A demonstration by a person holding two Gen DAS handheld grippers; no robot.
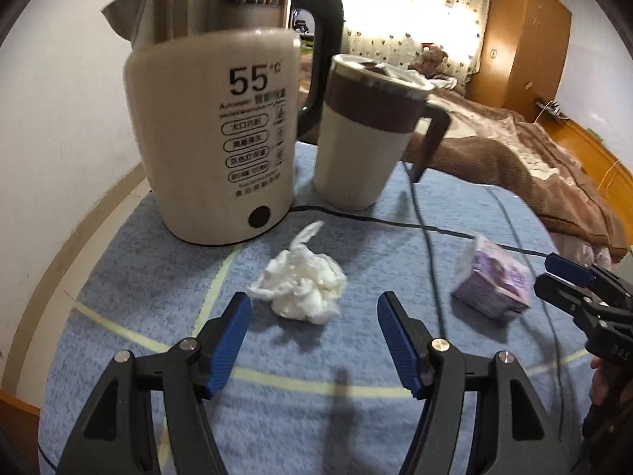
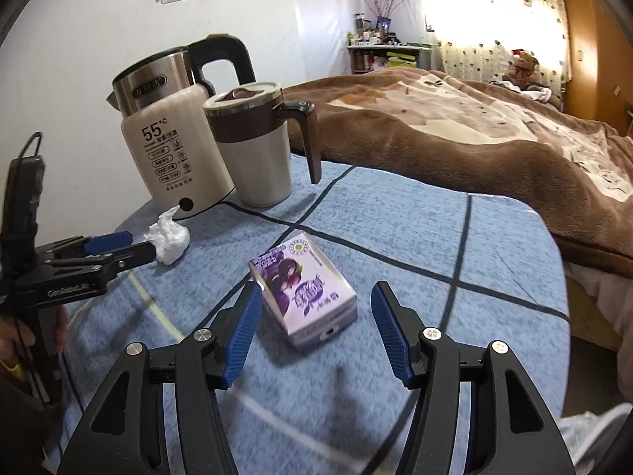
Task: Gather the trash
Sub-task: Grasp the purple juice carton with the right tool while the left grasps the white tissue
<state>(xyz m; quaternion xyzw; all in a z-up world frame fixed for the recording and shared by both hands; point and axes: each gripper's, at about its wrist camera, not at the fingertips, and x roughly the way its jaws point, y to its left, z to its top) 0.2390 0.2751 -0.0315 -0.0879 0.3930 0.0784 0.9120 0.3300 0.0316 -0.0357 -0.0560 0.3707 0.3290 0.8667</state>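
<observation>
In front of the kettle (image 1: 213, 134), on the blue cloth (image 1: 356, 237), lies a crumpled tissue (image 1: 302, 287), just ahead of the left gripper (image 1: 314, 340), whose jaws stand spread and empty. Further right of the kettle, the purple carton (image 2: 304, 297) lies just ahead of the right gripper (image 2: 316, 334), likewise spread.

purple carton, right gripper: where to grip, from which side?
Take the purple carton across its two long side faces, coming down from above. It lies flat on the blue cloth, and the open right gripper already straddles its near end, so little realignment seems needed.
</observation>
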